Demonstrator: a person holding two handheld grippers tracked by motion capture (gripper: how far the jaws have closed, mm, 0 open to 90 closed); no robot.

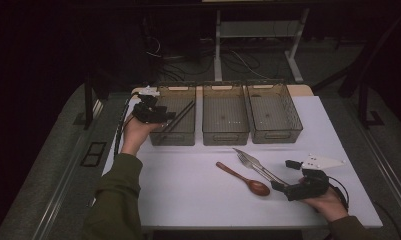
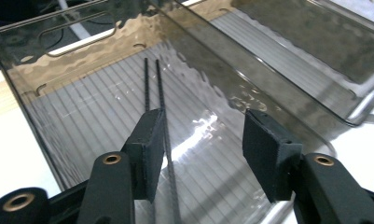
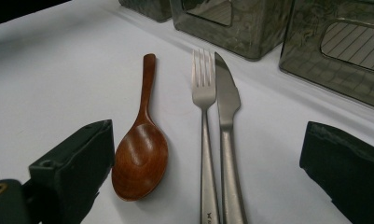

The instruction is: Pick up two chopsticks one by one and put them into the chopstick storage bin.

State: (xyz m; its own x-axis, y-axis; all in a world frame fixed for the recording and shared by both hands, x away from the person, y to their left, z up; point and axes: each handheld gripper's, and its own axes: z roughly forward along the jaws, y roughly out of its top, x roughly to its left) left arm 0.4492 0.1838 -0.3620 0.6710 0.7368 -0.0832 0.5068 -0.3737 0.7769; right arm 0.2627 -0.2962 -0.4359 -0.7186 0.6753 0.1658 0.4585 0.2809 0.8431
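Two thin black chopsticks (image 2: 152, 84) already down in the smoky clear plastic bin (image 1: 173, 136) nearest the desk's far-left corner, left gripper (image 1: 169, 116) fingers apart above them; brown wooden spoon (image 3: 140, 151), steel fork (image 3: 204, 116) and steel knife (image 3: 226, 112) still near the front-right edge, between right gripper (image 3: 208, 172) fingers, apart and unclamped.

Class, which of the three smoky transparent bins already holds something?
The leftmost smoky transparent plastic bin, below the left claw: two thin black chopsticks lie inside; the others look empty.
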